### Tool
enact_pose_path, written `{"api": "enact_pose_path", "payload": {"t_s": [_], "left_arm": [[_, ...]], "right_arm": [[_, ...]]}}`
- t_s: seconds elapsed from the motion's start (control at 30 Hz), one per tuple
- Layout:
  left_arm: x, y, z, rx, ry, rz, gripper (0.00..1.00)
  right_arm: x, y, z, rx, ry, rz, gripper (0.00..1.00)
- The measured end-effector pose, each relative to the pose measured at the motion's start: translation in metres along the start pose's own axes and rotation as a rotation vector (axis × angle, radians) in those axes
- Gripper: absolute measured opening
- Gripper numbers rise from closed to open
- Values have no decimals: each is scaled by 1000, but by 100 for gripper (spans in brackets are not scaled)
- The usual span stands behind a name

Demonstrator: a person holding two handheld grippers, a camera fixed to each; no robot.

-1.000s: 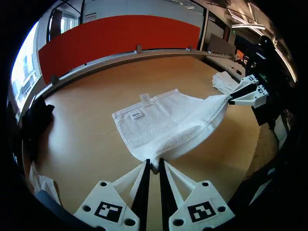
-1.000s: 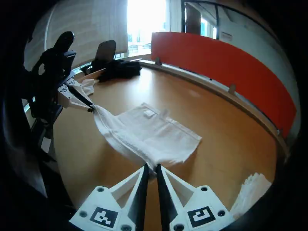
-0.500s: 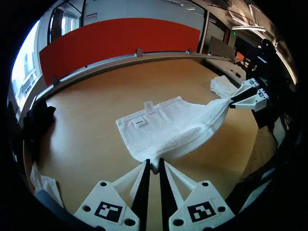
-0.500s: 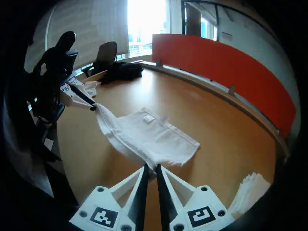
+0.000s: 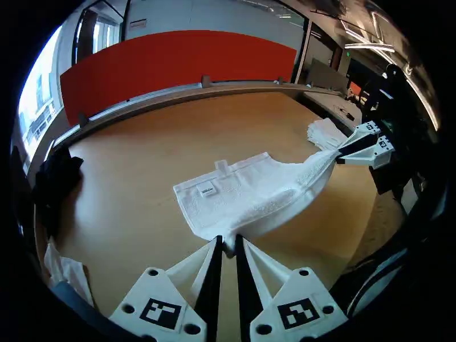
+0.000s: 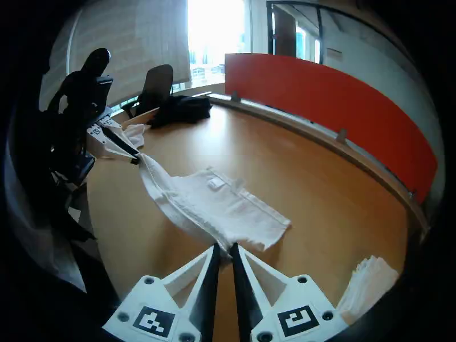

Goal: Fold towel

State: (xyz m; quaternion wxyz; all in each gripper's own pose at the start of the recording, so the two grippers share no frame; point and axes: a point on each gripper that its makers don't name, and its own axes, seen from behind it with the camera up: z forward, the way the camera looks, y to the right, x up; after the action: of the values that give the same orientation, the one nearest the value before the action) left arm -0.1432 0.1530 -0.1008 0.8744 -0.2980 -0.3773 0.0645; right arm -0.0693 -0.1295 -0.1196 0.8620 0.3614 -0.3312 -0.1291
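A white towel (image 5: 251,191) with a small label lies partly on the wooden table (image 5: 148,148), its near edge lifted. My left gripper (image 5: 227,246) is shut on one near corner. Farther right, the right gripper (image 5: 342,155) pinches the other corner, so the raised edge hangs stretched between the two. In the right gripper view, my right gripper (image 6: 223,249) is shut on the towel (image 6: 219,208), and the left gripper (image 6: 135,157) holds its corner at the left, with a dark-sleeved person behind it.
A stack of folded white towels (image 5: 328,132) sits at the table's right edge, also seen as folded towels (image 6: 370,279). A dark garment (image 6: 179,108) lies at the far end near an office chair (image 6: 155,85). A red partition (image 5: 182,60) lines the far side.
Both grippers have risen and pulled back a little, lifting the towel's near edge higher. The towel lying on the table looks smaller and farther off.
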Motion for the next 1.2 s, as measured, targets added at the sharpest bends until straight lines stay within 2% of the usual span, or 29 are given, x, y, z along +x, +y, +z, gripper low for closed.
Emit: {"api": "enact_pose_path", "payload": {"t_s": [0.2, 0.67, 0.97, 1.2], "left_arm": [[-1, 3, -4, -5, -5, 1, 16], [-2, 5, 2, -8, -7, -12, 16], [-3, 0, 10, -7, -6, -24, 16], [-5, -8, 23, 0, -12, -33, 16]], "right_arm": [[1, -1, -4, 5, 0, -4, 16], [0, -1, -1, 9, -11, -11, 16], [-3, 3, 8, 6, -18, -10, 16], [-7, 11, 21, 1, -31, -6, 16]]}}
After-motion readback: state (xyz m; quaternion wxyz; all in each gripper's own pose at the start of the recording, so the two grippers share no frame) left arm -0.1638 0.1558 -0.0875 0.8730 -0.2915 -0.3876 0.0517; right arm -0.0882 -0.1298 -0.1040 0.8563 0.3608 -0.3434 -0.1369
